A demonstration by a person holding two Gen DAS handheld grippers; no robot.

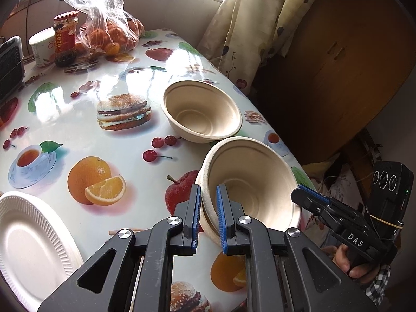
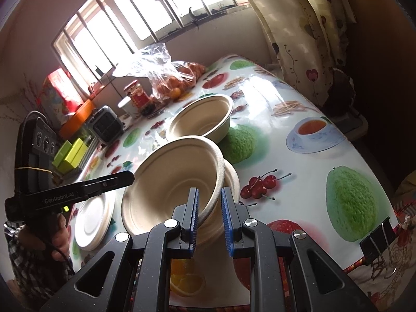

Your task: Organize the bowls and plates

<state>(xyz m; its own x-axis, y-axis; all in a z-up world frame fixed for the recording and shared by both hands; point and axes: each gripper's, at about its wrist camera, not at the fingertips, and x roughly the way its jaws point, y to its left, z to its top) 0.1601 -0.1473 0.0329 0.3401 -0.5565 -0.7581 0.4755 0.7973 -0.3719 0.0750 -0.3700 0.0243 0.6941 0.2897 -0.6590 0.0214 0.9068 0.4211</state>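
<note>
Two nested beige paper bowls (image 1: 249,182) (image 2: 169,189) are held tilted above the fruit-print table (image 1: 78,98) (image 2: 299,176). My left gripper (image 1: 208,215) is shut on their near rim. My right gripper (image 2: 210,208) is shut on the opposite side of the rim, and it shows in the left wrist view as a black arm (image 1: 303,191). The left gripper's tip (image 2: 130,175) reaches the bowls' far rim in the right wrist view. A single beige bowl (image 1: 201,111) (image 2: 202,119) stands upright on the table just beyond them. White ribbed paper plates (image 1: 26,247) (image 2: 93,221) lie near the table's edge.
A plastic bag of oranges (image 1: 114,33), a red jar (image 1: 66,33), a white cup (image 1: 41,46) and a black appliance (image 1: 9,59) crowd the far end by the window. A curtain (image 1: 247,26) and a wooden cupboard (image 1: 338,65) border the table's right edge. A binder clip (image 2: 377,236) grips the tablecloth.
</note>
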